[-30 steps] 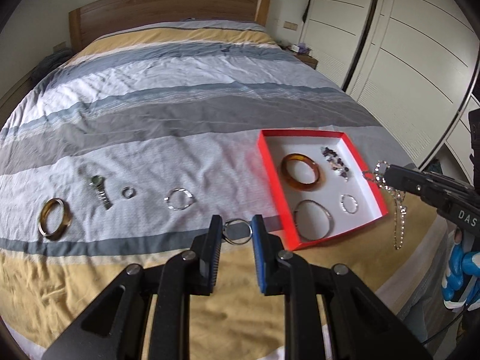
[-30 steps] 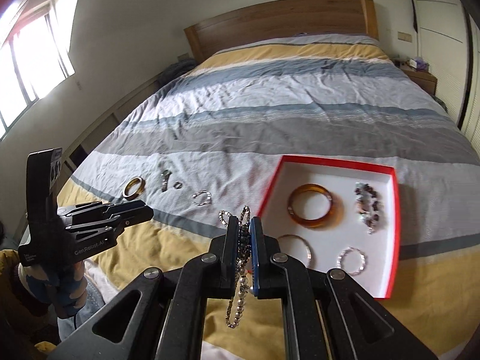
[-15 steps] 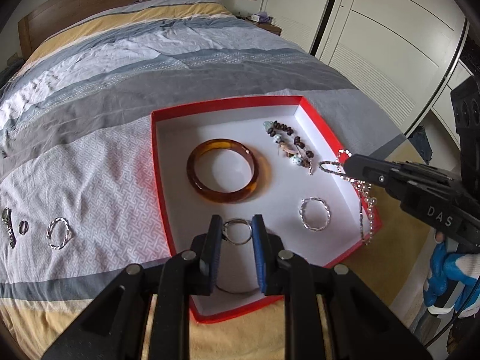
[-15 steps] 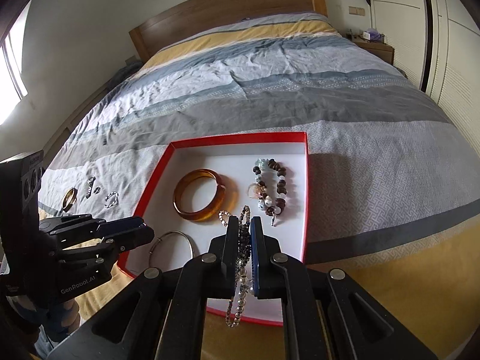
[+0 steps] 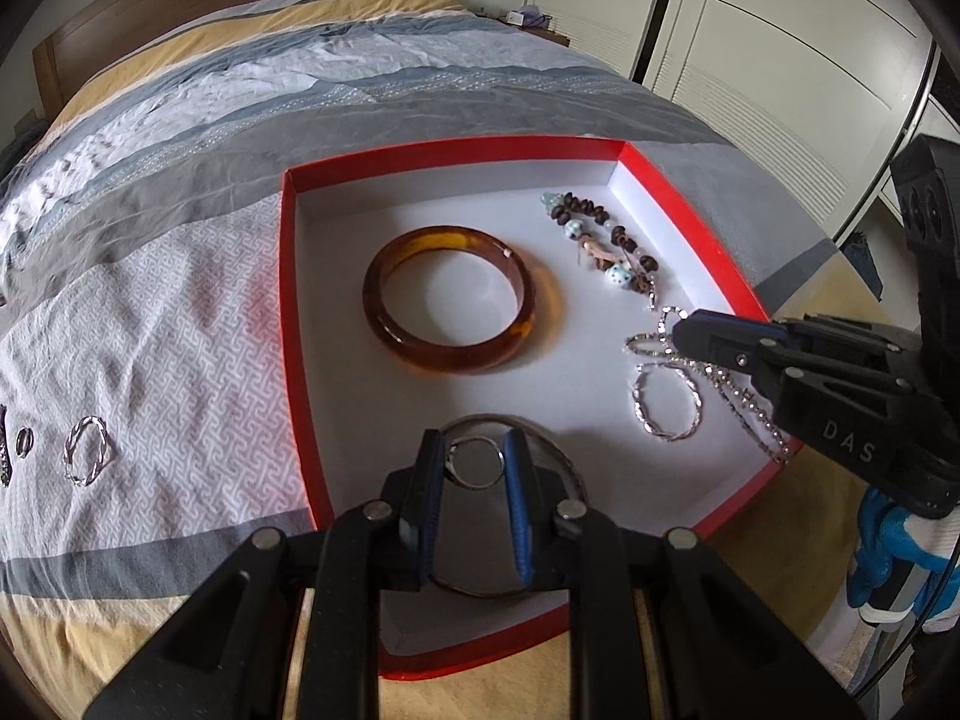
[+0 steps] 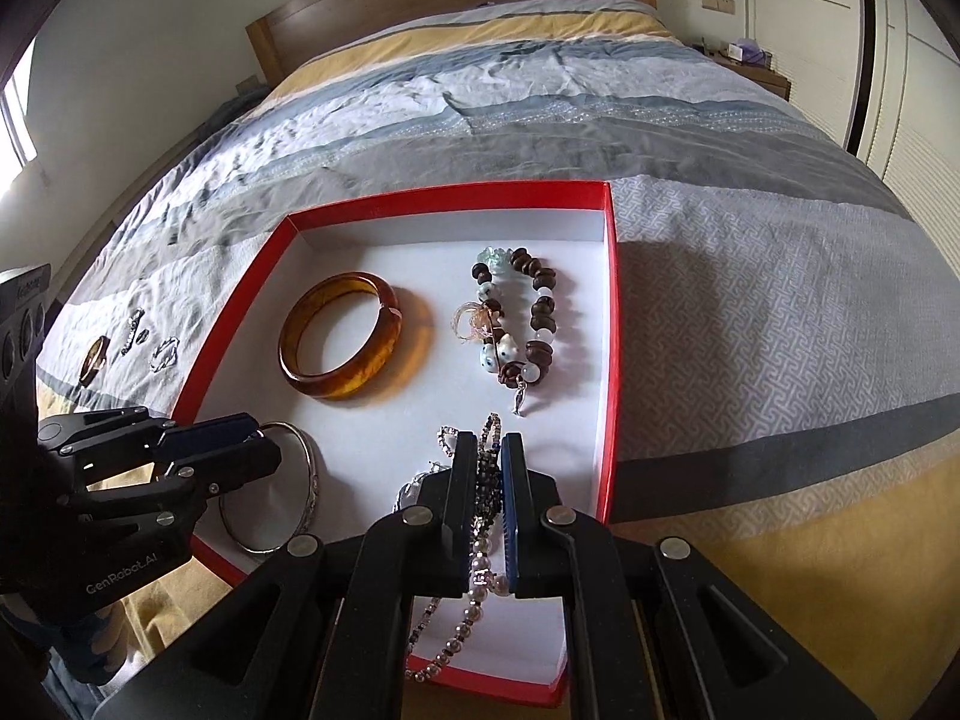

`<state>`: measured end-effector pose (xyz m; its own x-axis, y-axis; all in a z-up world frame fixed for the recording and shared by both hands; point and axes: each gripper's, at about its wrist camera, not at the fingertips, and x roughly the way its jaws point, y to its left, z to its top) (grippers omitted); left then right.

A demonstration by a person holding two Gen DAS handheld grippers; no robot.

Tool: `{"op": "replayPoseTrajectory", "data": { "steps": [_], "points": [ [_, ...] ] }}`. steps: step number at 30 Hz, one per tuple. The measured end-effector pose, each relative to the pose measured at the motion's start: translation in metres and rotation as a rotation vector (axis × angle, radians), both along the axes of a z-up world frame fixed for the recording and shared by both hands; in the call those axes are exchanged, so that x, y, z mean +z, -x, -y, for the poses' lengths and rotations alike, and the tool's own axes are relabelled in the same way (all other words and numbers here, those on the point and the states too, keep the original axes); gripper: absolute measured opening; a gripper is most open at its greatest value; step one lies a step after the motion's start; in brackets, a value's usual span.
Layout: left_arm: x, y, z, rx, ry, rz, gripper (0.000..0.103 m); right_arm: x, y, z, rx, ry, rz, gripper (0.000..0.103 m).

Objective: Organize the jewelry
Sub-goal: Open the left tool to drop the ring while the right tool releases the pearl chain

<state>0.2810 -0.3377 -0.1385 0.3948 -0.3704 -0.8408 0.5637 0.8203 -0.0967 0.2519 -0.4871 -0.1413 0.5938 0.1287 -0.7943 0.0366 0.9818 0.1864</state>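
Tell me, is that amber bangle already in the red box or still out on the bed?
In the box. The amber bangle lies flat on the white floor inside the red box, beside the beaded bracelet.

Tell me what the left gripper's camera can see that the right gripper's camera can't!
Only the left view shows the small silver ring pinched in the left gripper, and a blue and white glove.

Only the right view shows the amber bangle on the bed.

Both show the red box, its big amber bangle, the beaded bracelet and the chain held in the right gripper.
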Motion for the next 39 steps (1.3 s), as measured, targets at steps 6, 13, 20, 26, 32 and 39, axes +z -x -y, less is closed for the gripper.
{"op": "replayPoseTrajectory", "data": {
  "steps": [6,13,20,26,32,39],
  "points": [
    [-0.001,0.002,0.0,0.004,0.002,0.02,0.02,-0.003,-0.002,-0.005,0.014,0.041,0.002,0.007],
    [-0.002,0.007,-0.001,-0.007,0.006,0.045,0.02,-0.005,-0.003,-0.007,0.013,0.076,0.005,0.007],
    [0.0,0.009,-0.002,-0.011,0.016,0.041,0.02,-0.004,-0.003,-0.009,-0.008,0.071,0.012,0.011],
    [0.003,0.012,-0.005,-0.017,0.021,0.027,0.025,0.0,0.002,-0.009,-0.019,0.057,0.014,0.017],
    [0.014,0.02,-0.009,-0.024,0.026,0.027,0.027,0.012,0.015,-0.003,-0.052,0.055,0.024,0.022],
    [0.054,0.041,-0.028,-0.018,0.057,0.068,0.031,0.047,0.045,0.001,-0.111,0.058,0.064,0.023]
  ]
}}
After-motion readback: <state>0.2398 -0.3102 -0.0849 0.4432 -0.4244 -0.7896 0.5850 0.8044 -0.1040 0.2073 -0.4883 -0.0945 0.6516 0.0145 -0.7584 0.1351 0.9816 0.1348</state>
